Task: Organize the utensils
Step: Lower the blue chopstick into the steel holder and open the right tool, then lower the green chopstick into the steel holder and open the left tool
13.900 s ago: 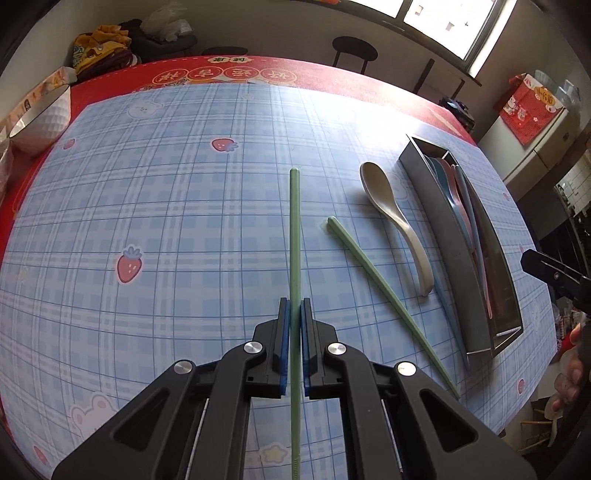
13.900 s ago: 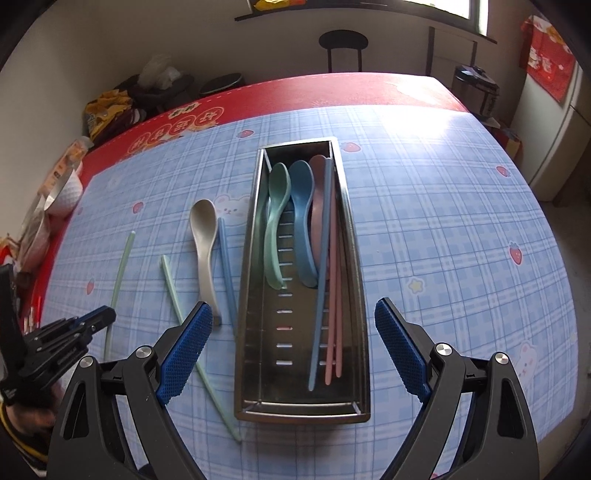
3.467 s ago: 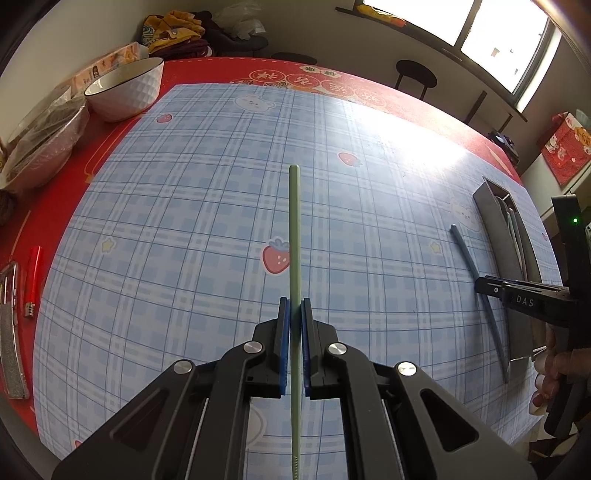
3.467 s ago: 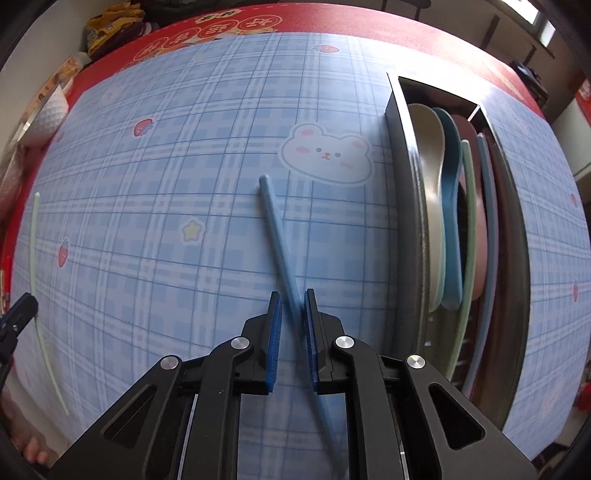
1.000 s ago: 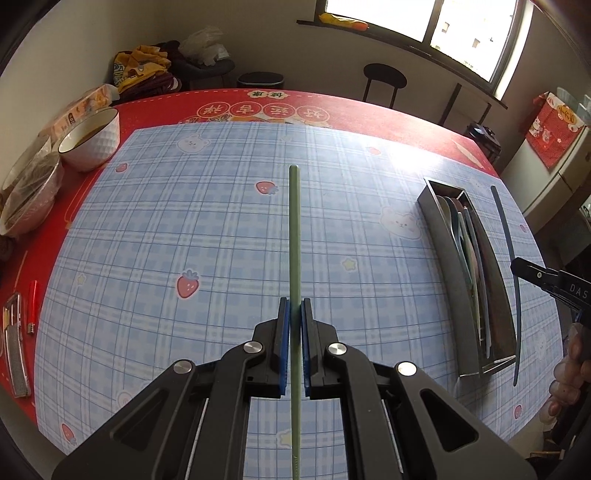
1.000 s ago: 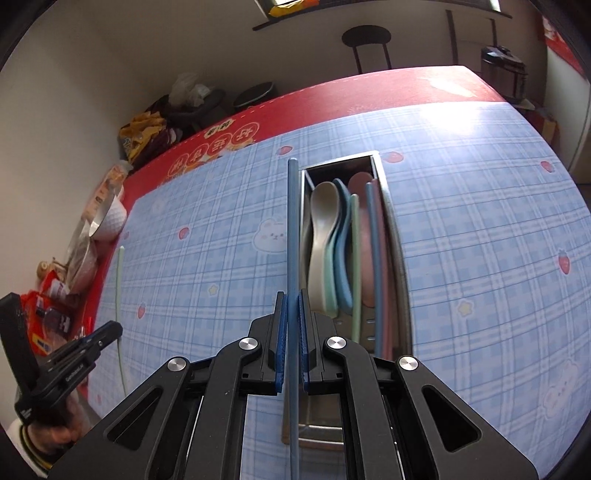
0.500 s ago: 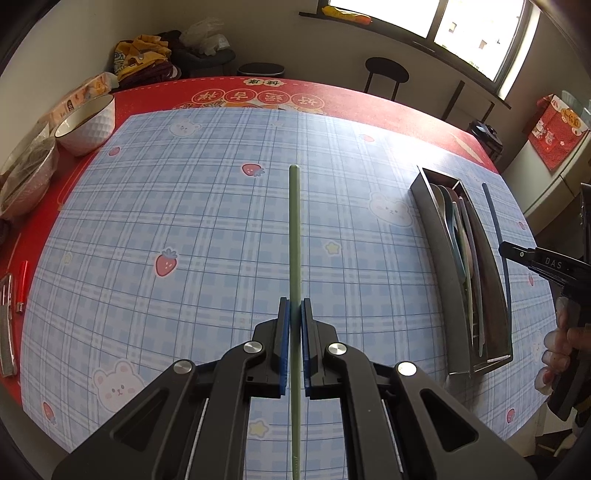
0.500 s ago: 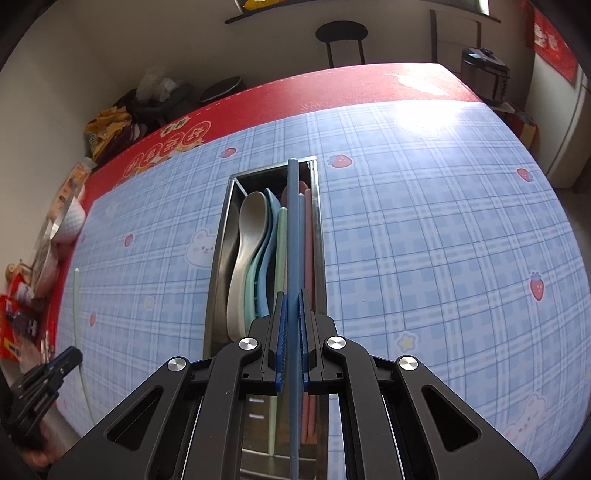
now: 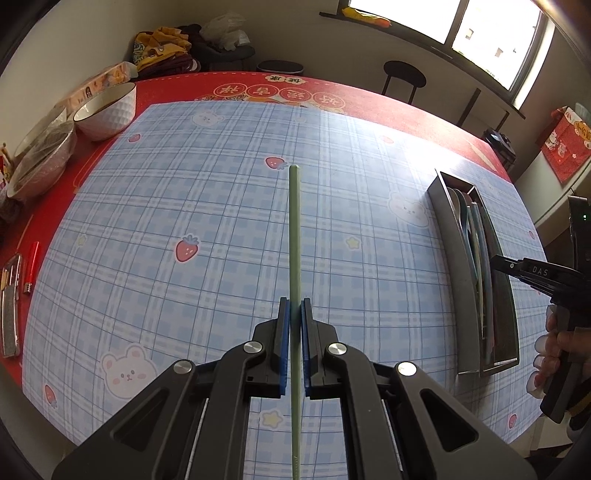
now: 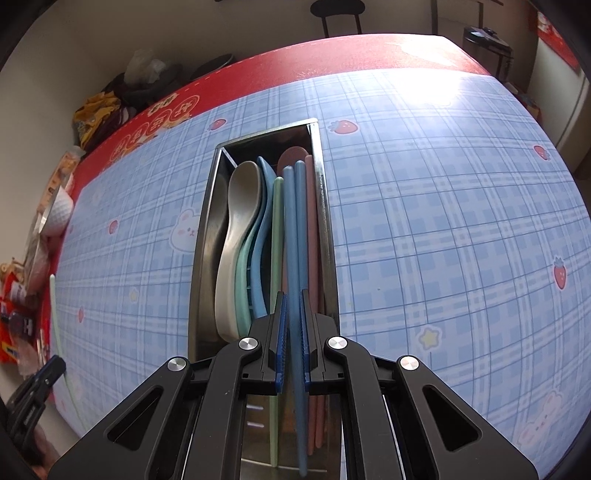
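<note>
Right tool (image 10: 291,341) clamps blue chopstick (image 10: 294,258) over steel tray (image 10: 327,221); next: release. Left tool (image 9: 293,343) grips green chopstick (image 9: 294,236).

Daylight from window (image 9: 491,33) floods room; white glare patch on tablecloth (image 9: 424,147) far right, also in right view. Heavy fisheye bend, dark vignetted corners. Centre sharp, soft shadows; slight blur at left edge, right view.
</note>
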A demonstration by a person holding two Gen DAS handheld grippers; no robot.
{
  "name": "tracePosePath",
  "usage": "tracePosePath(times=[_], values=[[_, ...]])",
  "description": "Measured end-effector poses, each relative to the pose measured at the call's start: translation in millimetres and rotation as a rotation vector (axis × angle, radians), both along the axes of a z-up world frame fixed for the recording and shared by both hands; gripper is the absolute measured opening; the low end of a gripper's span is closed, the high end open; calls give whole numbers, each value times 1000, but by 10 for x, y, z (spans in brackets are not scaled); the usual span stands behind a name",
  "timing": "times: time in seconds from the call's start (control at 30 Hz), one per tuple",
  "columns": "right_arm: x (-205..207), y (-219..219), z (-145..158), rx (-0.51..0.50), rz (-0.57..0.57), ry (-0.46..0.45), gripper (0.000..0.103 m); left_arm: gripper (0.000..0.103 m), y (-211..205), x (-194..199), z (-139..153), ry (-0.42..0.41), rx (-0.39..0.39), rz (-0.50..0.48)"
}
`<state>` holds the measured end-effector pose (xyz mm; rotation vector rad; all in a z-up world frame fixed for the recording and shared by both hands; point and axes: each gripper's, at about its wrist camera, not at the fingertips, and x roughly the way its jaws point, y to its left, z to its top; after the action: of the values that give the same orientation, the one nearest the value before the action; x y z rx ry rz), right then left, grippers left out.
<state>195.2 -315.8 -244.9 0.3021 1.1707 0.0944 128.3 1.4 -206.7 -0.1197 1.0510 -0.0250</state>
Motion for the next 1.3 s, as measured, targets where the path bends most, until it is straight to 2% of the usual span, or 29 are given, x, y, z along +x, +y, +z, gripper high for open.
tracePosePath(times=[0.33,0.4,0.43,0.47,0.6,0.8,0.83,1.0,1.3], values=[[-287,-86,267,2,26,-74,9,6,-260,100,31,6,3,-65],[-376,-119,311,-13,34,-93,20,6,-337,125,23,14,0,-83],[-419,-148,335,-16,35,-106,39,6,-381,140,21,19,-2,-93],[-464,-177,362,-16,34,-124,52,6,-427,153,21,22,-2,-103],[-580,-297,431,-12,36,-141,53,6,-630,204,32,35,-9,-147],[-686,-518,538,-3,6,-175,77,6,-971,297,90,60,-58,-203],[-695,-552,546,-5,-2,-180,87,6,-1039,316,105,61,-67,-213],[-733,-750,528,4,-48,-186,87,6,-1405,437,170,67,-112,-258],[-838,-1046,409,6,-105,-157,87,6,-2012,693,145,65,-126,-321]])
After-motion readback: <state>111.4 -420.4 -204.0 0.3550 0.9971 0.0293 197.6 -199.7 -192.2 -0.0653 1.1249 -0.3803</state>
